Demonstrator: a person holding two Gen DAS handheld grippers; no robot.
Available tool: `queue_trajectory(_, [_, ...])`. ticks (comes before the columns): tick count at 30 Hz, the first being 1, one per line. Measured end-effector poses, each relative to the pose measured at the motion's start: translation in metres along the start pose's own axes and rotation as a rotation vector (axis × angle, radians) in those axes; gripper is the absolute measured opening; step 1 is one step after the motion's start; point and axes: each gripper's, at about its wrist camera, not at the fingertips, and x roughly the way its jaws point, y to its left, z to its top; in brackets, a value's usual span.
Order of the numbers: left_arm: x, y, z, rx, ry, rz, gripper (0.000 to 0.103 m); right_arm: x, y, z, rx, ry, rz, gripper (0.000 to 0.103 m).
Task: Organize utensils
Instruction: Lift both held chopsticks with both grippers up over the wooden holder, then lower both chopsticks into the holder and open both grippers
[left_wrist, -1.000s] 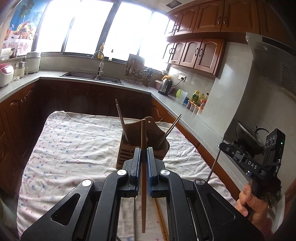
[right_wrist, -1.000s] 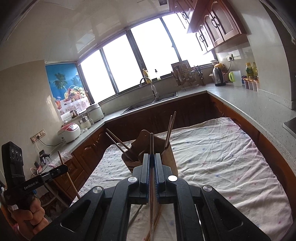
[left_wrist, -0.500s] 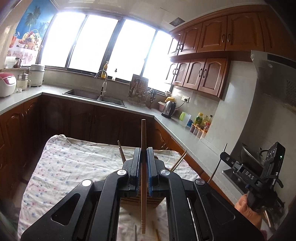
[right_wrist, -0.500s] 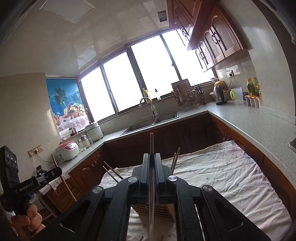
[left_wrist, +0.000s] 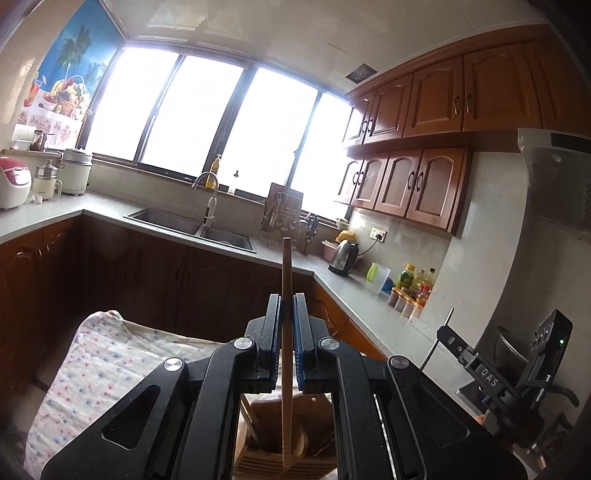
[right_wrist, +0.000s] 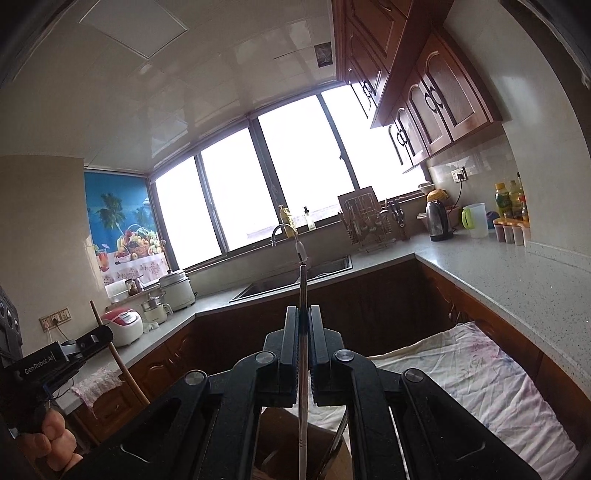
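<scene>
Left claw (left_wrist: 286, 332) clamped on wooden chopstick (left_wrist: 286, 280); right claw (right_wrist: 303, 343) clamped on metal chopstick (right_wrist: 303, 291). I judge each tip should be centred over the wooden holder (left_wrist: 273, 458), then lowered straight.

A table draped in a white cloth (left_wrist: 110, 354) with small coloured dots (creased, hanging over the edges) carries a wooden utensil holder (left_wrist: 266, 458). The holder stands on the cloth at its near end, away from the sink-side edge.
</scene>
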Motion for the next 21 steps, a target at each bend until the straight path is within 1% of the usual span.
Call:
queue_trajectory(4, [0.016,0.005,-0.008,0.009,-0.011,0.024,0.005,0.016,-0.004,-0.006,-0.005,-0.022,-0.016,0.005])
queue_trajectory(9, [0.029,0.013,-0.029,-0.004,-0.015,0.047,0.005,0.028,-0.007,-0.026,-0.023,-0.034,-0.038,0.005])
queue_trajectory(16, [0.043,0.019,-0.065,0.013,0.048,0.075,0.005,0.030,-0.011,-0.057,-0.041,-0.016,-0.062,0.005])
queue_trajectory(21, [0.047,0.023,-0.088,0.020,0.109,0.076,0.005,0.027,-0.014,-0.073,-0.028,0.036,-0.073,0.005])
